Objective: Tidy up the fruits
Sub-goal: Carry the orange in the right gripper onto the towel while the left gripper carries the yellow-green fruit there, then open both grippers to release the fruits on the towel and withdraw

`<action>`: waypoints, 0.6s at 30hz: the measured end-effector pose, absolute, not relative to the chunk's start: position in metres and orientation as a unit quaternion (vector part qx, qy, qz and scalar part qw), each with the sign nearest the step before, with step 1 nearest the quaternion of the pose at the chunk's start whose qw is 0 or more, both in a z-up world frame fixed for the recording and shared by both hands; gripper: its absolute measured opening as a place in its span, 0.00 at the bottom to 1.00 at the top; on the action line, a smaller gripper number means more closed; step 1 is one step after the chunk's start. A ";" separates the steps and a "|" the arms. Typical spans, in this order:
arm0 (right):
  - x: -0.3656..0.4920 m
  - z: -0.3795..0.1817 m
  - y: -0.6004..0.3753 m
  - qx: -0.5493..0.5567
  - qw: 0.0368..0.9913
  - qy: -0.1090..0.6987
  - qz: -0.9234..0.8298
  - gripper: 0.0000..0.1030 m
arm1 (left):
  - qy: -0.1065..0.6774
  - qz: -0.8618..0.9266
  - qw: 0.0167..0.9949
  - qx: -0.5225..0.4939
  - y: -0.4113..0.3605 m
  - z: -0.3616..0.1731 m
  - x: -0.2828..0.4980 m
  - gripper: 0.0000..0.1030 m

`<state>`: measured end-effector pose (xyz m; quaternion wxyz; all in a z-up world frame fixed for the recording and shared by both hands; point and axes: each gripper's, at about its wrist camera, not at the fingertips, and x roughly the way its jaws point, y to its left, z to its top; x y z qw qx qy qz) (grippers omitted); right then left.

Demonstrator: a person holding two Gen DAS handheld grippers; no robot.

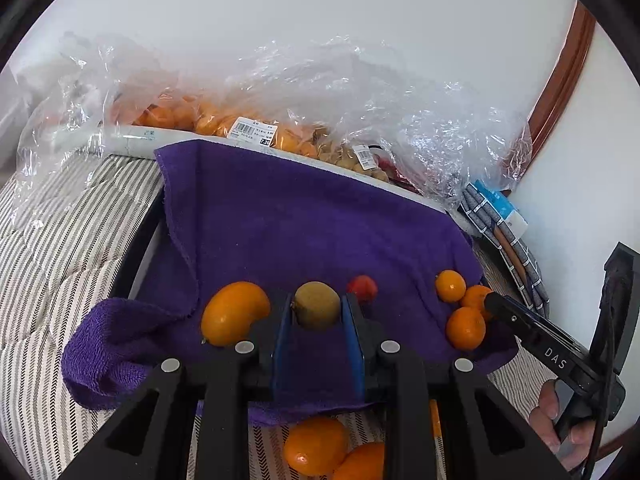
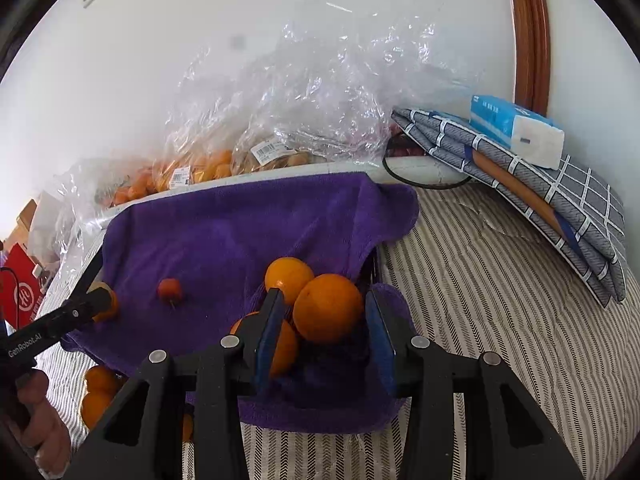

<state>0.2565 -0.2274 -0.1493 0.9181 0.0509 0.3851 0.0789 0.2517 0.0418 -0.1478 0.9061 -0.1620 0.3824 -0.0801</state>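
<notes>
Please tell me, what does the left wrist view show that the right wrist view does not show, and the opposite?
Only the left wrist view shows the kiwi between the fingers of the left gripper, and the mango beside it. Only the right wrist view shows the large orange between the open fingers of the right gripper, not yet squeezed, and the red bag at the left edge. Both show the purple towel, the small red fruit, the plastic bags and the tissue pack.

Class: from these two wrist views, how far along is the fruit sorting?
Done: a mango, a red fruit and three oranges lie on the purple towel. In hand: the left claw brackets a kiwi; the right claw is open around an orange. Left: oranges on the striped cloth.
</notes>
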 end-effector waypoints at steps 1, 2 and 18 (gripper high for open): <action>0.256 -0.148 -0.228 0.053 0.919 0.383 0.079 0.42 | 0.386 -0.083 0.903 -0.167 0.042 -0.149 0.252 0.24; 0.255 -0.147 -0.230 0.056 0.921 0.379 0.077 0.43 | 0.389 -0.085 0.901 -0.171 0.043 -0.150 0.253 0.24; 0.242 -0.139 -0.227 0.046 0.939 0.336 0.063 0.48 | 0.398 -0.070 0.902 -0.149 0.035 -0.151 0.254 0.24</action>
